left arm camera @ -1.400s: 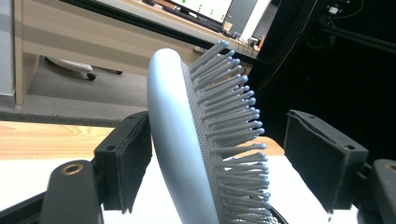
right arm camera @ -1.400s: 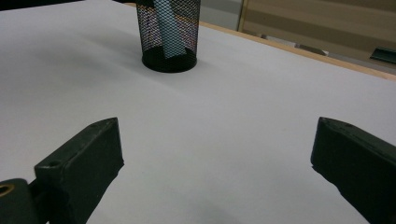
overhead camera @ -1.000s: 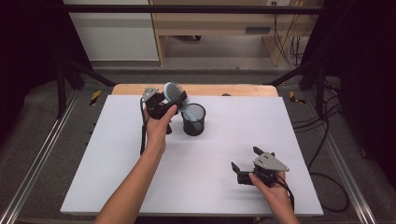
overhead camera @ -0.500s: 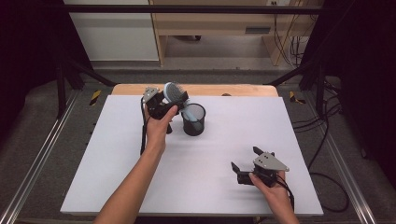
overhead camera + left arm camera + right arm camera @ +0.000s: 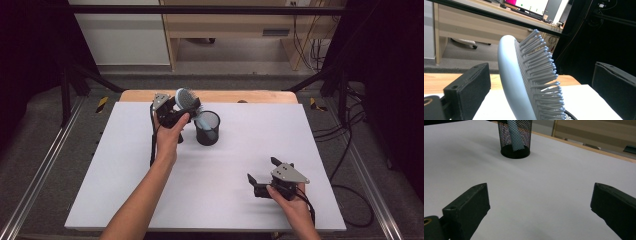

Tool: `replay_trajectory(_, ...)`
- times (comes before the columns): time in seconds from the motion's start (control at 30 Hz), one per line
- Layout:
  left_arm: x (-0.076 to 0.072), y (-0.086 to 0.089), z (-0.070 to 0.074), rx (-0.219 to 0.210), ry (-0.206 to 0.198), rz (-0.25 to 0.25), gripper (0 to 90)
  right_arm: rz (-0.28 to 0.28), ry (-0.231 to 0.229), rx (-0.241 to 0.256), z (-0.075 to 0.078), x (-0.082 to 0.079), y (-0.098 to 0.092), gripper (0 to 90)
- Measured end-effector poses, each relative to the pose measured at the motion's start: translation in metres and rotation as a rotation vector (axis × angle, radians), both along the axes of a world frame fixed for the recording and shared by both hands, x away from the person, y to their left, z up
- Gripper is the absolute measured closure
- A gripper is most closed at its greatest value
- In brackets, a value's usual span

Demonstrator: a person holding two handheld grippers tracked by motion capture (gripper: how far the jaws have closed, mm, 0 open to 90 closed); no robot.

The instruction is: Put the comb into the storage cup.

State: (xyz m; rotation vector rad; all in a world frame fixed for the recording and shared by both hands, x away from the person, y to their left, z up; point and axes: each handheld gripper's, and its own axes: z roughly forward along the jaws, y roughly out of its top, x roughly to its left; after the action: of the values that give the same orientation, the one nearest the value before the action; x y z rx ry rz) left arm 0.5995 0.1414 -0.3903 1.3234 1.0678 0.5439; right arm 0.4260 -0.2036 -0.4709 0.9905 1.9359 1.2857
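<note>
Nothing much has shifted over the last second: my left tongs (image 5: 181, 111) hover at the same spot by the far edge of the white table (image 5: 125, 190), and the right tongs (image 5: 262, 172) rest where they were, low at the near right.

Between the left jaws stands the hairbrush (image 5: 188, 101), its handle dropped into the mesh cup (image 5: 207, 128) just to the right of those tongs. From above I see an oval head, pale blue-grey, tilted over the cup's rim. The left gripper view gives me what the high view cannot: the hairbrush (image 5: 524, 82) has a smooth, curved plastic back and rows of stiff pins with little rounded tips, all facing the right-hand jaw. Both foam-faced black jaws stand wide, with clear gaps either side of the head, so I have no hold on it; it leans in the cup on its own.

My right tongs are spread wide too, with nothing between them but bare matte tabletop. Ahead of them, well apart, the right gripper view shows the mesh cup (image 5: 515, 138) as a round black wire cylinder, and through its mesh I can see the brush's flat pale handle slanting down to the base.
</note>
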Motion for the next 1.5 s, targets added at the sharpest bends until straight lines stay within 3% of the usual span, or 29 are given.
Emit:
replay_trajectory(0.93, -0.008, 0.005, -0.011, 0.003, 0.031, -0.014, 1.7, 0.0, -0.001, -0.006, 0.0, 0.0, 0.001, 2.5)
replay_trajectory(1.5, -0.017, 0.004, -0.018, 0.034, 0.042, -0.022, 1.5, 0.004, 0.001, -0.009, 0.0, 0.0, 0.001, 2.5)
